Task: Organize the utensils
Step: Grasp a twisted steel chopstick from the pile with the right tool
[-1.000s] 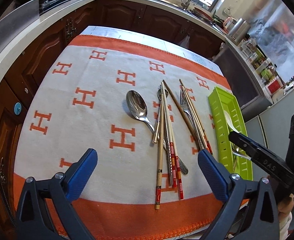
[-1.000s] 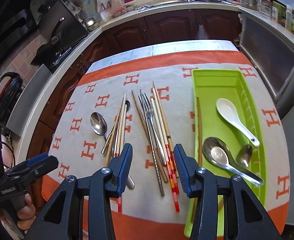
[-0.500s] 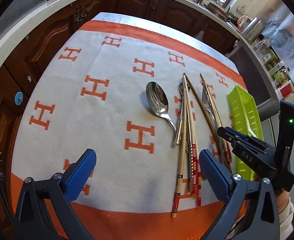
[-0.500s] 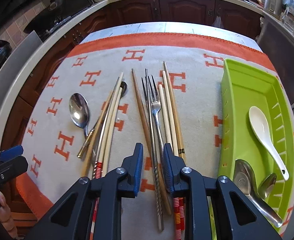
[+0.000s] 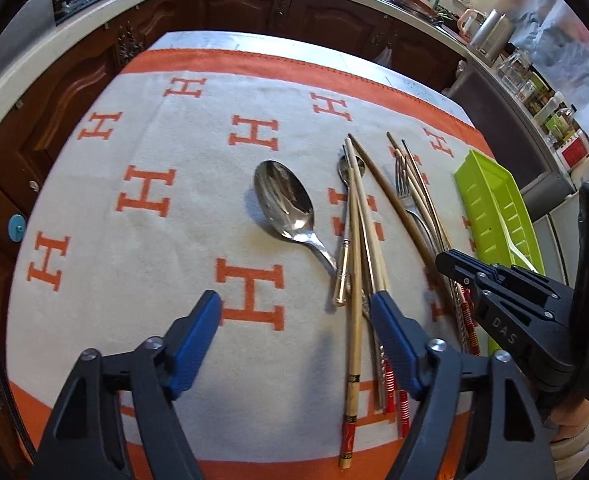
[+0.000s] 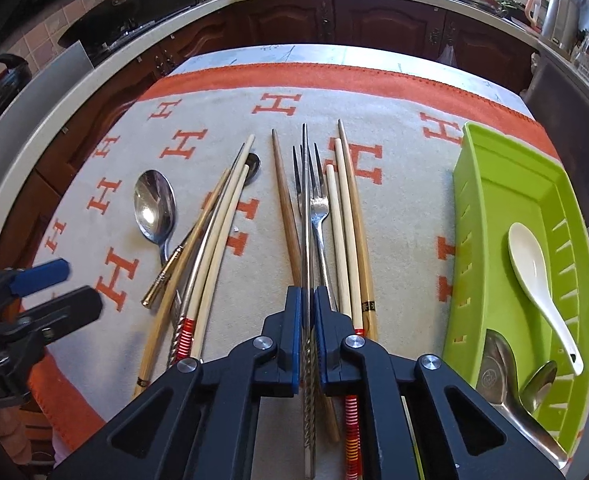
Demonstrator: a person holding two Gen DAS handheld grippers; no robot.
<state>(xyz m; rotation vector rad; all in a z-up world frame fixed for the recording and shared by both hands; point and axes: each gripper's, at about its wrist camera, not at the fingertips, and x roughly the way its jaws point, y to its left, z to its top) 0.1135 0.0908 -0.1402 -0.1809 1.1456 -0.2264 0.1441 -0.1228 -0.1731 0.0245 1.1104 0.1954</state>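
Left wrist view: the left gripper [image 5: 294,320] hangs low over the desk [image 5: 214,40] with its blue ribbed fingers [image 5: 196,336] spread wide and released, nothing between them. Under it a white woven cloth [image 5: 154,248] with orange H marks and an orange border covers the desk. On the cloth lie a polished steel spoon [image 5: 284,204], pale wooden chopsticks [image 5: 356,264] with red banded ends, a dark brown chopstick [image 5: 398,208] and a steel fork [image 5: 408,200]. The right gripper [image 5: 454,268] reaches in from the right edge.

Right wrist view: the right gripper [image 6: 307,320] has its fingers [image 6: 294,316] clenched on a thin twisted-metal chopstick [image 6: 305,208], which runs straight ahead over the fork [image 6: 318,204]. At the right a lime-green slotted plastic tray [image 6: 506,176] sits on the cloth [image 6: 406,208]; inside it lie a glossy white ceramic soup spoon [image 6: 534,272] and, at the near end, two steel spoons [image 6: 502,376].
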